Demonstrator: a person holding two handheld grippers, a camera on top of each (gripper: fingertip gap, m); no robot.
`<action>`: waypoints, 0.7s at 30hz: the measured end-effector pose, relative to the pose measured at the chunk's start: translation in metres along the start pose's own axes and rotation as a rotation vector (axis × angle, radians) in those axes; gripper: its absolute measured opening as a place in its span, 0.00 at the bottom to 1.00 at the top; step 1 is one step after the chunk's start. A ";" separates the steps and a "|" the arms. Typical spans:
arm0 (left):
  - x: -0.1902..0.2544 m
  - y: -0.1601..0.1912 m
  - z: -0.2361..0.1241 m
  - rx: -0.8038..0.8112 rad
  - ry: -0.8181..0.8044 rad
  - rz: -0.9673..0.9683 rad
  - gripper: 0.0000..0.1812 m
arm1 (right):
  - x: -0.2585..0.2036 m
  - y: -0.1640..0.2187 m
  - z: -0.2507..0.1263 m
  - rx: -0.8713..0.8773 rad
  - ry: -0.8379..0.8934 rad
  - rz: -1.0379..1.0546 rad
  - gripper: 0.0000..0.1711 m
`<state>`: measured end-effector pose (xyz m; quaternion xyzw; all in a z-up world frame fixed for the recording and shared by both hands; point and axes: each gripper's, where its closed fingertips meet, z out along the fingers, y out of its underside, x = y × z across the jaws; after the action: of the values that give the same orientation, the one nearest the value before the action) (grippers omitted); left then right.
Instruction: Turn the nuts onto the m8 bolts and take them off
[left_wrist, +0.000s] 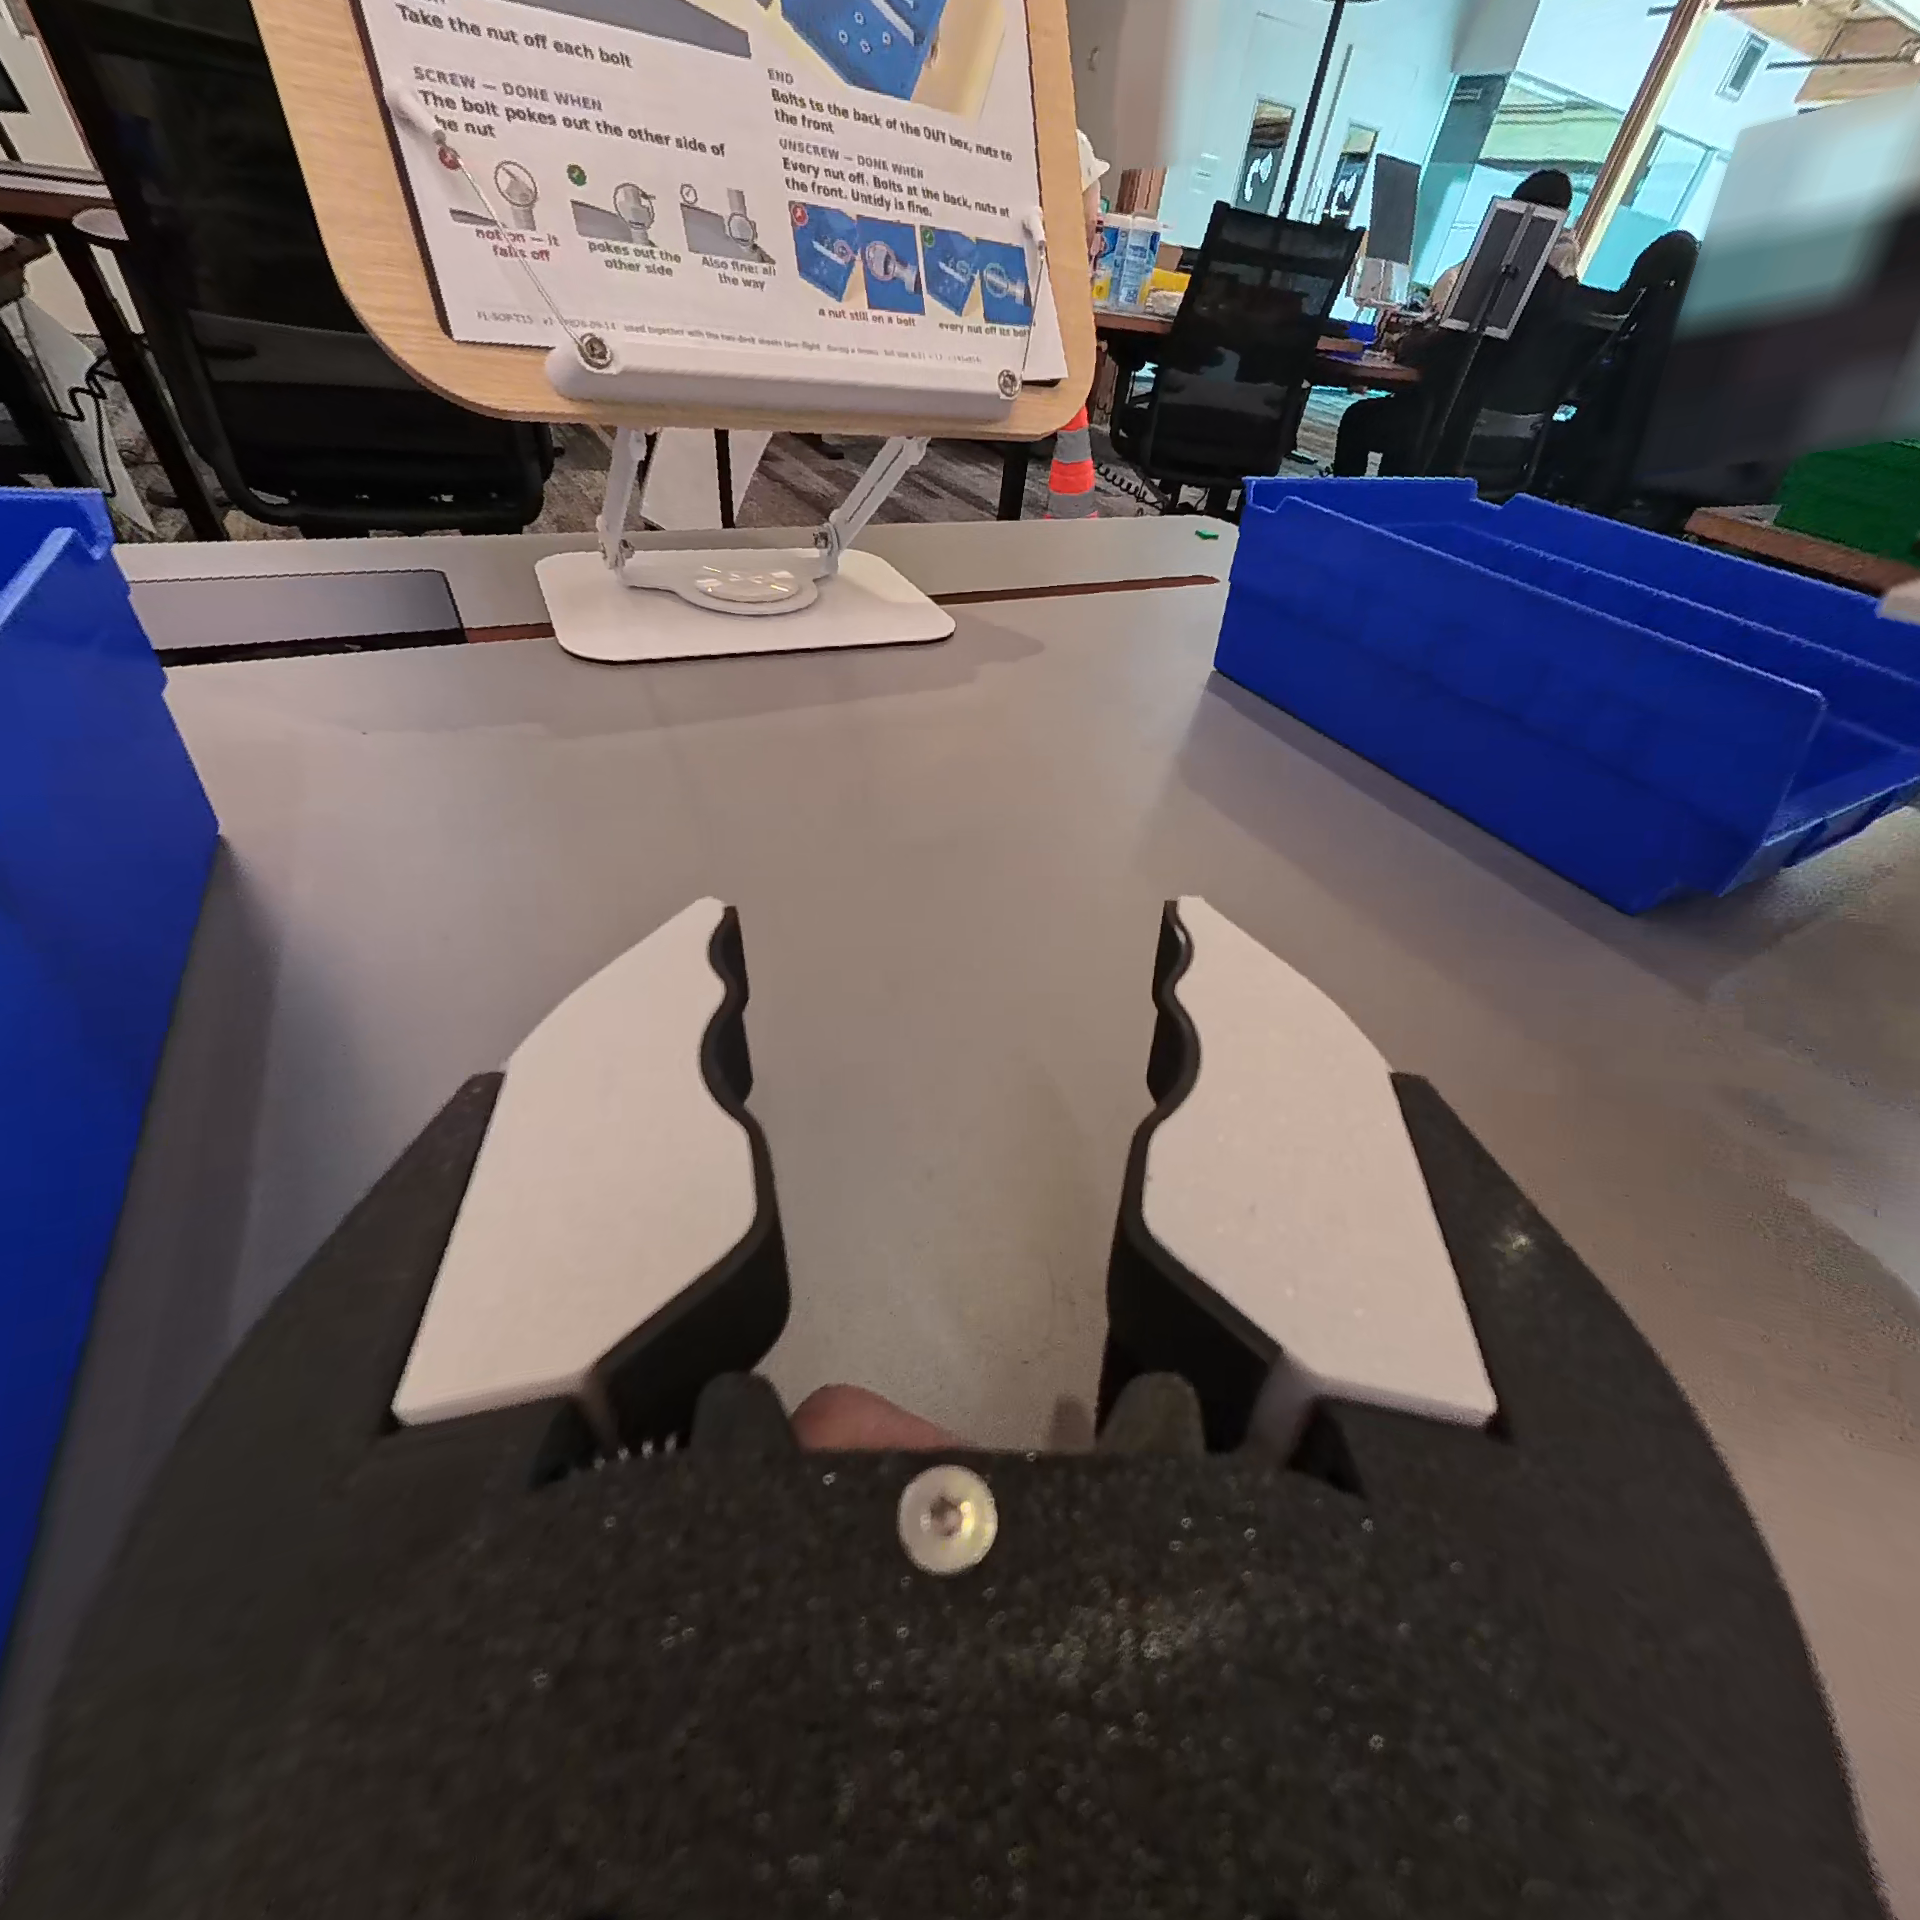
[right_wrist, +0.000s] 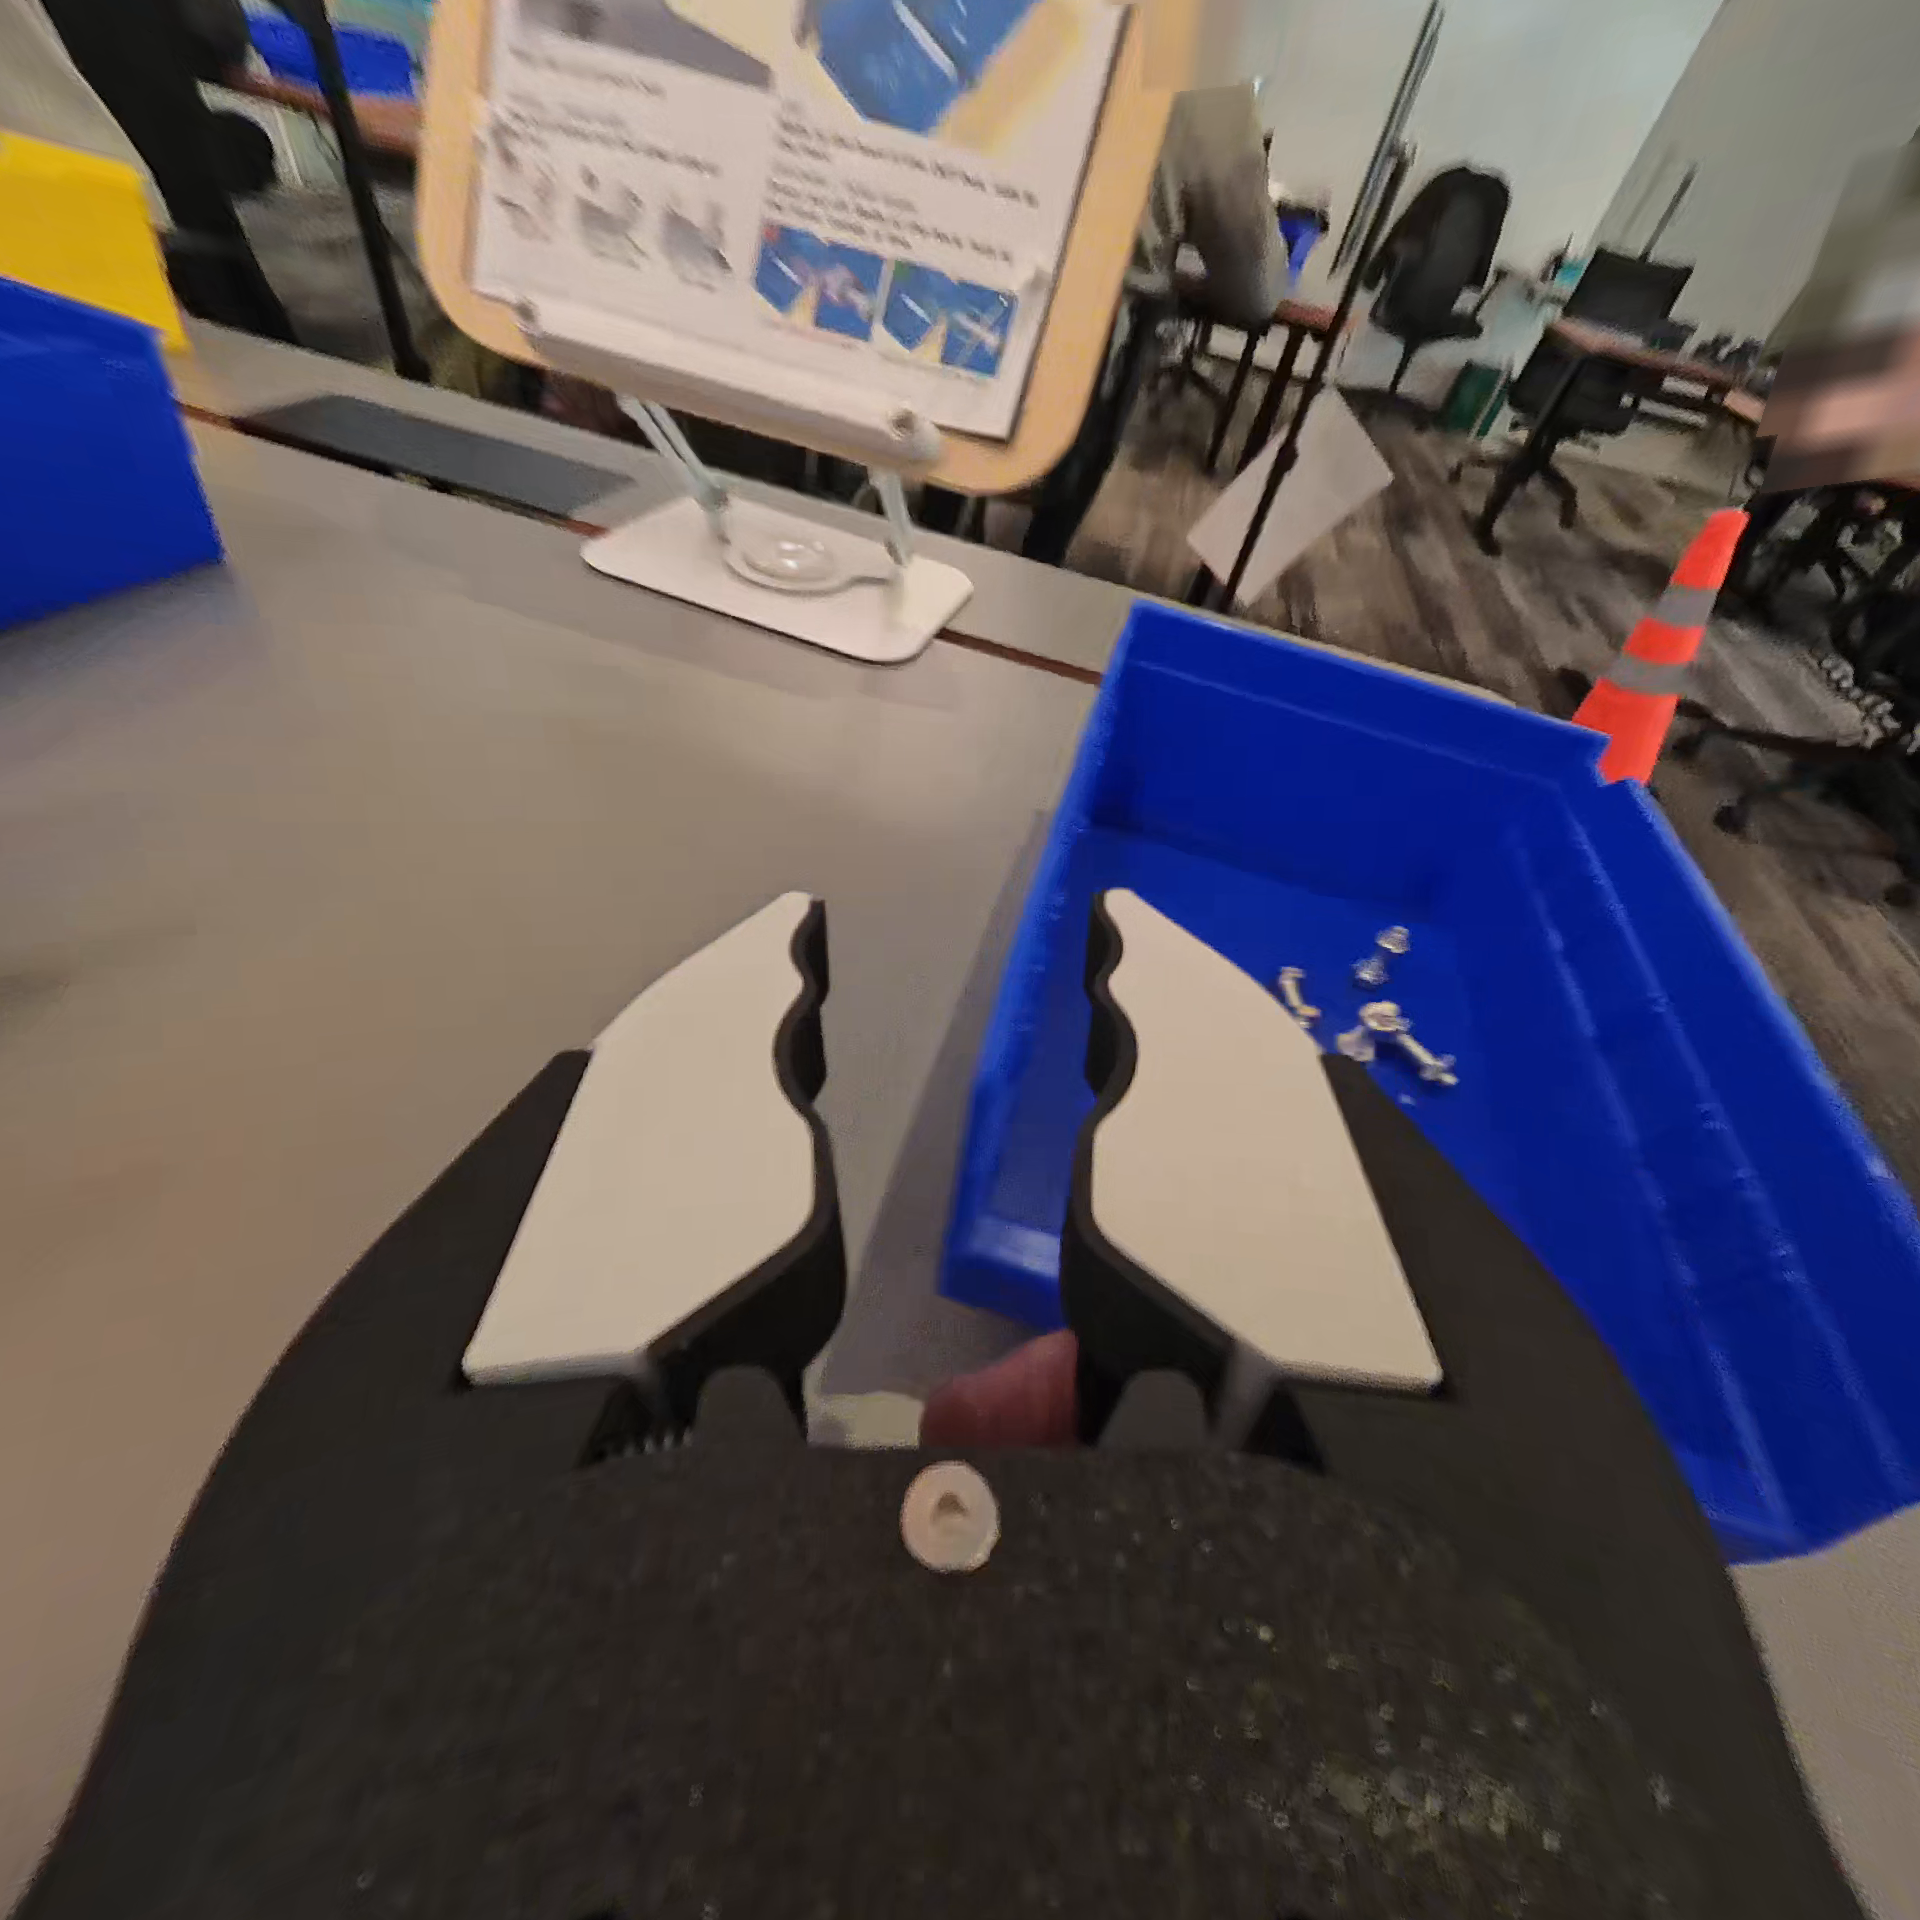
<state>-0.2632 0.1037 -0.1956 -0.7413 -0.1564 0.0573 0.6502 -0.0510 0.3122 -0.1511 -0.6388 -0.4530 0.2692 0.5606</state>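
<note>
Left gripper (left_wrist: 951, 914): jaws wide apart, empty, above grey table (left_wrist: 935, 790). Right gripper (right_wrist: 956, 914): jaws parted, empty, over near wall of blue bin (right_wrist: 1714, 1039). Bolts (right_wrist: 1371, 1013): loose cluster on bin floor.

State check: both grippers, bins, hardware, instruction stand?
left gripper: open, empty, over bare table.
right gripper: open, empty, by the right bin's near wall.
right blue bin: upright, holds a few loose bolts.
left blue bin: upright, contents hidden.
instruction stand: upright, tilted back at the table's rear.
</note>
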 end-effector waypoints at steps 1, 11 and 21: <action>0.000 0.000 0.000 0.001 0.003 0.000 0.41 | -0.009 0.002 -0.004 0.027 0.009 -0.001 0.28; 0.004 -0.002 -0.001 0.019 -0.001 0.033 0.41 | -0.032 0.044 0.007 -0.094 -0.022 0.095 0.29; 0.005 -0.004 -0.004 0.039 0.012 0.022 0.41 | -0.036 0.061 0.036 -0.238 0.065 0.061 0.15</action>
<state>-0.2583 0.1018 -0.1901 -0.7303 -0.1433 0.0629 0.6650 -0.0813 0.3001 -0.2234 -0.7227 -0.4436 0.2096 0.4868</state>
